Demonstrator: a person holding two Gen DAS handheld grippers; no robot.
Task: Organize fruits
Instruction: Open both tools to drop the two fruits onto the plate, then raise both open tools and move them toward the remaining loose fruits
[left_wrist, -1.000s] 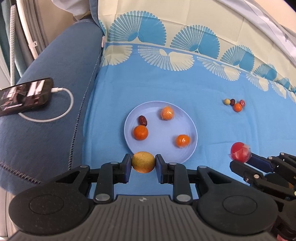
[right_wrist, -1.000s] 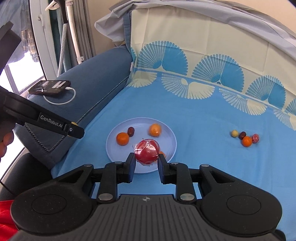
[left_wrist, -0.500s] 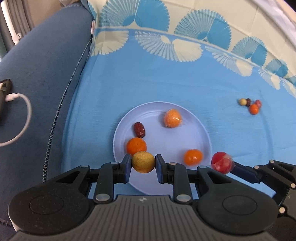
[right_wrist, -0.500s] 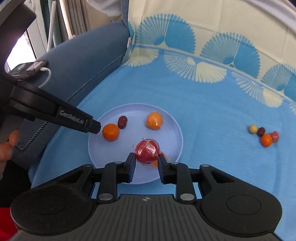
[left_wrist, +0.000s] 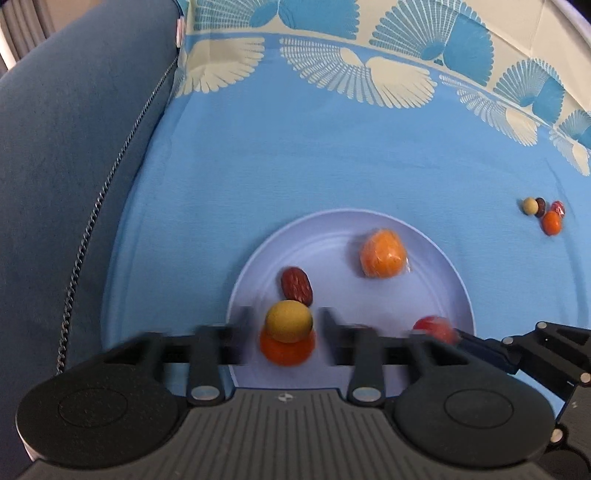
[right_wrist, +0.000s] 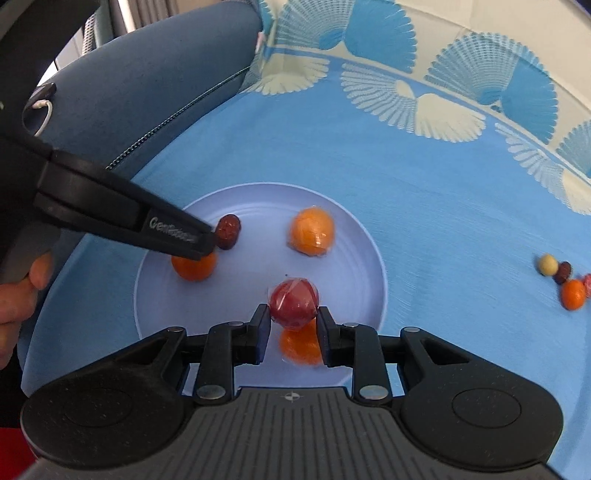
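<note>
A pale blue plate lies on the blue cloth. It holds a wrapped orange, a dark red date and two small oranges. My left gripper is open over the plate's near left. A yellow-green fruit sits loose between its fingers, above a small orange. My right gripper is shut on a red wrapped fruit over the plate's near edge, above another small orange.
Several small fruits lie in a cluster on the cloth to the right. A dark blue sofa arm rises on the left, with a phone and white cable on it.
Both grippers moved forward and down over the plate. My left gripper's fingers opened and let go of the yellow-green fruit. My right gripper still holds the red fruit.
</note>
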